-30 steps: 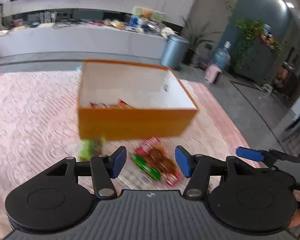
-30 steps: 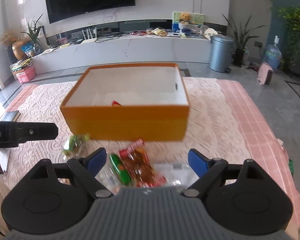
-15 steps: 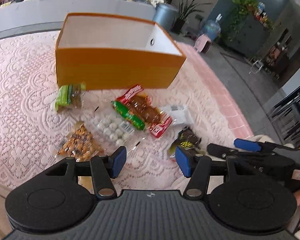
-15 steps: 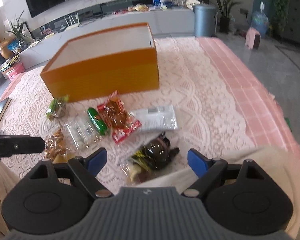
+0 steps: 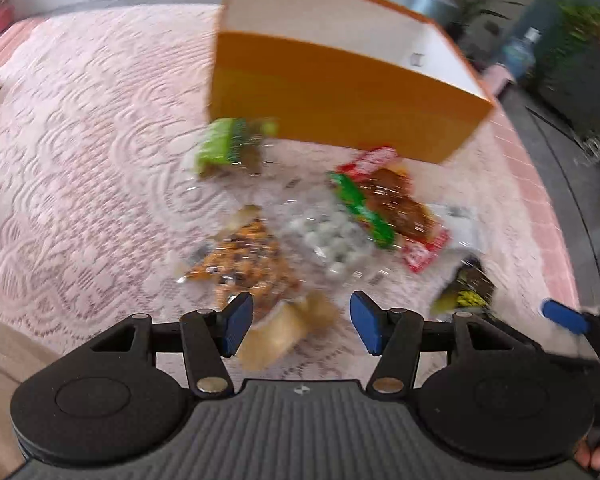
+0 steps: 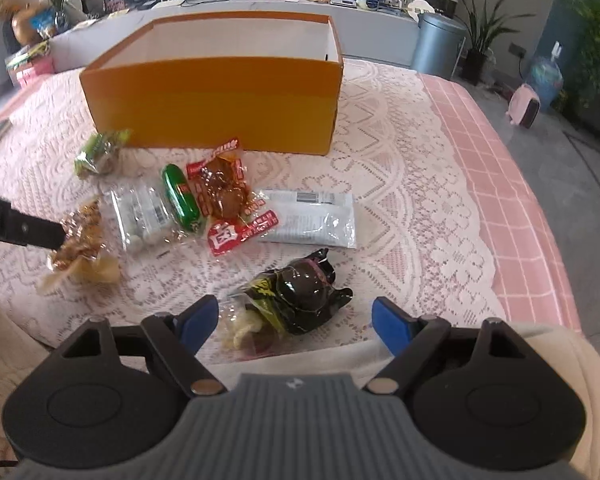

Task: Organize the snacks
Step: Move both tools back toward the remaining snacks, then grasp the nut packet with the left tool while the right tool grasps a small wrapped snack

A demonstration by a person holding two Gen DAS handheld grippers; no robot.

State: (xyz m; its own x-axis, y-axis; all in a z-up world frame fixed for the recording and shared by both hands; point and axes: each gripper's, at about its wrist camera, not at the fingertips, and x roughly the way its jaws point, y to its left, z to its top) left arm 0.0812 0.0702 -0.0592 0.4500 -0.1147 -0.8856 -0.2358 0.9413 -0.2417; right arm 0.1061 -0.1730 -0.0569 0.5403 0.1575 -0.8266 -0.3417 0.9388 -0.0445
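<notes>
Left wrist view motion-blurred, orange box interior hidden

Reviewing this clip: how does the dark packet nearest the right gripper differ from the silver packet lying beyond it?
The dark packet is lumpy and bulging, glossy black with yellow-green print; the silver packet is flat, rectangular and pale with small printed text. The dark packet sits just ahead of the right gripper, roughly between its open fingers; the silver packet lies farther off, nearer the orange box. Both rest on the lace tablecloth, outside the box, untouched.
</notes>
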